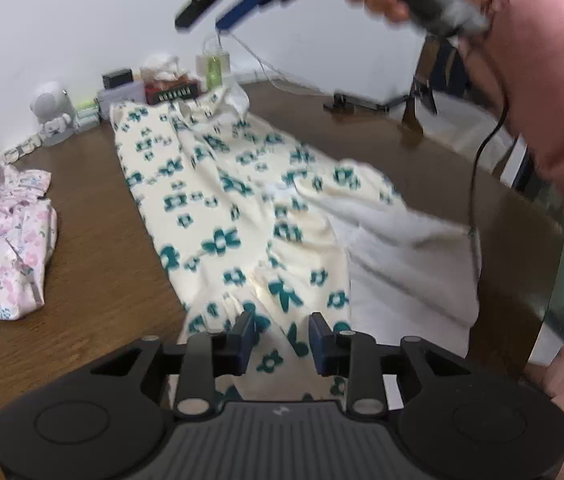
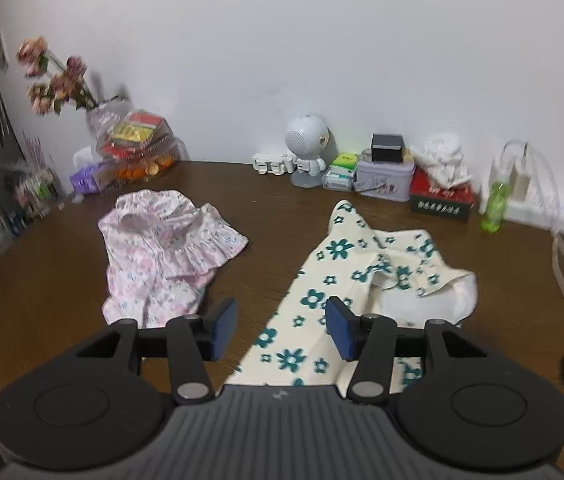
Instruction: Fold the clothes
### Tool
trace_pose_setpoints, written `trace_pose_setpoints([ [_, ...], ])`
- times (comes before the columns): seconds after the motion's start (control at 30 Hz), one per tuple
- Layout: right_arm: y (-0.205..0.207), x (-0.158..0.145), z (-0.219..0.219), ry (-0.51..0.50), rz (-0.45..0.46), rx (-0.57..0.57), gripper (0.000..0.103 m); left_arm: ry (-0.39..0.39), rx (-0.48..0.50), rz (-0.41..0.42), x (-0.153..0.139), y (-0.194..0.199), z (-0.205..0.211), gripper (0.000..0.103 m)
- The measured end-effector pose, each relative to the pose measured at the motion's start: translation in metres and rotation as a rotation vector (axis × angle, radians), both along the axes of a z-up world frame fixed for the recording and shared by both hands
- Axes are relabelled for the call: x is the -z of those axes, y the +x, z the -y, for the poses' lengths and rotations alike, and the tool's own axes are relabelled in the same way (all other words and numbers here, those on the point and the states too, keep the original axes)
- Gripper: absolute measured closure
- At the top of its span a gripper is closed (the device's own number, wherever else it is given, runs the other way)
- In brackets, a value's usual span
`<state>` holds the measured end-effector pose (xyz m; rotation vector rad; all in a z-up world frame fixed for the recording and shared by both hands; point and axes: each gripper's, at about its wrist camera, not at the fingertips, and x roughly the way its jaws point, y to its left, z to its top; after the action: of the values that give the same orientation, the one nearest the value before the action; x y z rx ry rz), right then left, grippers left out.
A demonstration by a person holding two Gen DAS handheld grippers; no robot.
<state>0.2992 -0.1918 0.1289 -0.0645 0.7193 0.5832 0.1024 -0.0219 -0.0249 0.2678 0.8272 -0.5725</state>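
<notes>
Lying beneath left gripper (image 1: 281,334): floral garment (image 1: 234,208)

**A lived-in room at home**

A brown wooden table (image 2: 274,184) stands against a plain white wall, its far edge lined with household clutter — dried pink flowers (image 2: 54,76) at upper left, a tissue box (image 2: 90,176), a lilac tin (image 2: 382,180), a small white robot-shaped gadget (image 2: 306,148). Floral children's clothes (image 2: 162,248) lie across the tabletop.

Item count, table surface
Garments: two, one cream green-flowered garment (image 2: 324,296), one pink floral garment (image 2: 162,252). Grippers: two.
</notes>
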Motion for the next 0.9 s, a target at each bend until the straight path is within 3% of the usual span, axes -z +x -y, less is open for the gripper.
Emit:
trace_pose_setpoints([
  [0.13, 0.004, -0.005, -0.004, -0.081, 0.041, 0.012, 0.053, 0.03, 0.088, 0.009, -0.001, 0.003, 0.009, 0.074],
  [0.23, 0.012, -0.005, -0.008, -0.134, 0.059, 0.021, 0.052, -0.04, 0.108, 0.078, -0.024, 0.02, 0.007, 0.067],
  [0.33, 0.023, -0.002, -0.017, -0.192, 0.077, 0.024, 0.054, -0.014, 0.097, 0.167, -0.029, 0.051, 0.02, 0.07],
  [0.43, 0.044, 0.022, -0.04, -0.253, 0.063, -0.006, 0.057, 0.023, 0.145, 0.18, -0.017, 0.083, 0.036, 0.081],
  [0.57, 0.074, 0.075, -0.07, -0.362, -0.009, -0.083, 0.07, 0.032, 0.223, 0.093, 0.007, 0.112, 0.048, 0.084],
  [0.67, 0.101, 0.117, -0.077, -0.445, -0.055, -0.09, 0.077, 0.001, 0.267, 0.092, 0.016, 0.112, 0.047, 0.087],
  [0.9, 0.171, 0.143, -0.055, -0.309, -0.095, 0.034, 0.077, -0.038, 0.333, 0.11, 0.02, 0.102, 0.043, 0.086],
])
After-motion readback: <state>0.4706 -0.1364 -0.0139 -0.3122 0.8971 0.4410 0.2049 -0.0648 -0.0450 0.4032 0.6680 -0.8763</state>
